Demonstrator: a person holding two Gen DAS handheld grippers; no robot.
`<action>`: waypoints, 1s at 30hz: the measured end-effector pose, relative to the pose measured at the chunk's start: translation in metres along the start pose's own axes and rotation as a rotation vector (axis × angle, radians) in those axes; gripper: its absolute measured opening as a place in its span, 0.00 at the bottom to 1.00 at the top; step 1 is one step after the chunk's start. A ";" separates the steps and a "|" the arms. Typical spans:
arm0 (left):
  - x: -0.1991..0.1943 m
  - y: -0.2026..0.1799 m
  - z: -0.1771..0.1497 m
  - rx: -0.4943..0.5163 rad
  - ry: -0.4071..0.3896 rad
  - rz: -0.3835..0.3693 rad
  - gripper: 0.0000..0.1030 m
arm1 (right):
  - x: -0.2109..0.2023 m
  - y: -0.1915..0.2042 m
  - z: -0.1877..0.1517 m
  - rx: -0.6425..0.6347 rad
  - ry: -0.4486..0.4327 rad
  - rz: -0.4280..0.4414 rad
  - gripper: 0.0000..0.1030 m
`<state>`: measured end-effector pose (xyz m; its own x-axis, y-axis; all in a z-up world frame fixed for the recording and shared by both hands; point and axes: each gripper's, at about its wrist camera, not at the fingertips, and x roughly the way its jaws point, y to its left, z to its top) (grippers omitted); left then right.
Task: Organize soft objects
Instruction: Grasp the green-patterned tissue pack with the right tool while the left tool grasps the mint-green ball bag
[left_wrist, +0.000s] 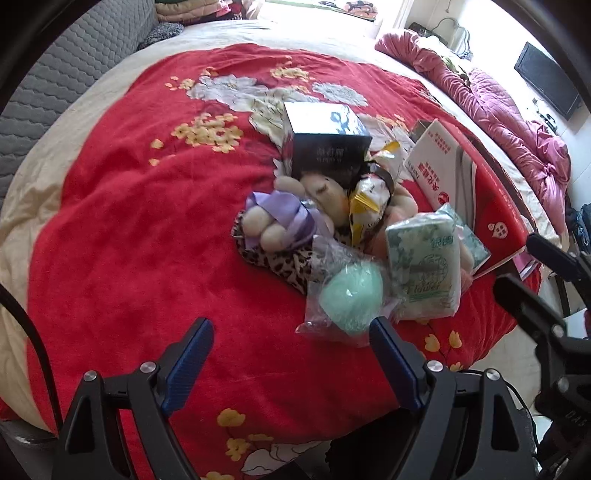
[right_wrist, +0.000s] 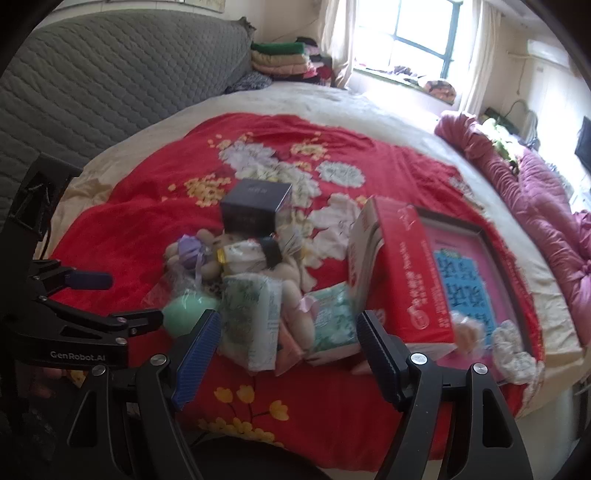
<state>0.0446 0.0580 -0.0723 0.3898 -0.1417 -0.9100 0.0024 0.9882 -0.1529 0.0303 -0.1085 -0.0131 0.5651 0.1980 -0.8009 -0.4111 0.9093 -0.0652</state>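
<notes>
Left wrist view: your left gripper (left_wrist: 291, 343) stands open, near the bagged green sponge (left_wrist: 351, 295) on the bed (left_wrist: 110, 221). It is light, slippery; pinch its middle.

Right wrist view: your right gripper (right_wrist: 288, 339) is open before the soft tissue pack (right_wrist: 251, 317); squeeze its sides.

A blanket (right_wrist: 129, 229) is spread over the bed, and the things sit heaped together near its middle. At the back of the heap stands a box (left_wrist: 325, 147), with a plush toy (left_wrist: 317, 192) lying against its front. Left of the toy, a ribbon bundle (left_wrist: 280, 218) rests on a patterned cloth (left_wrist: 280, 262). Nearest the foot of the bed lies a bagged ball (left_wrist: 351, 295), and just to its right a tissue pack (left_wrist: 424, 266) stands upright, touching it. A second tissue pack (right_wrist: 332, 317) lies further right, beside a carton (right_wrist: 402, 273) that rests on a framed picture (right_wrist: 461, 280). A bundled quilt (right_wrist: 546, 206) runs along the bed's right side, well apart from the heap.
</notes>
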 end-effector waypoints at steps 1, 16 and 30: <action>0.001 0.000 0.000 0.001 0.003 -0.006 0.83 | 0.004 0.000 0.000 -0.004 0.011 0.008 0.75; 0.020 0.005 0.004 -0.010 0.026 -0.075 0.83 | 0.045 0.003 0.003 -0.005 0.068 0.071 0.47; 0.029 0.002 0.008 -0.028 0.041 -0.168 0.71 | 0.049 0.004 0.006 0.003 0.043 0.151 0.16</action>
<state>0.0631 0.0564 -0.0965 0.3485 -0.3072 -0.8855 0.0383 0.9487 -0.3140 0.0603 -0.0933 -0.0488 0.4655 0.3170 -0.8263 -0.4873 0.8712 0.0597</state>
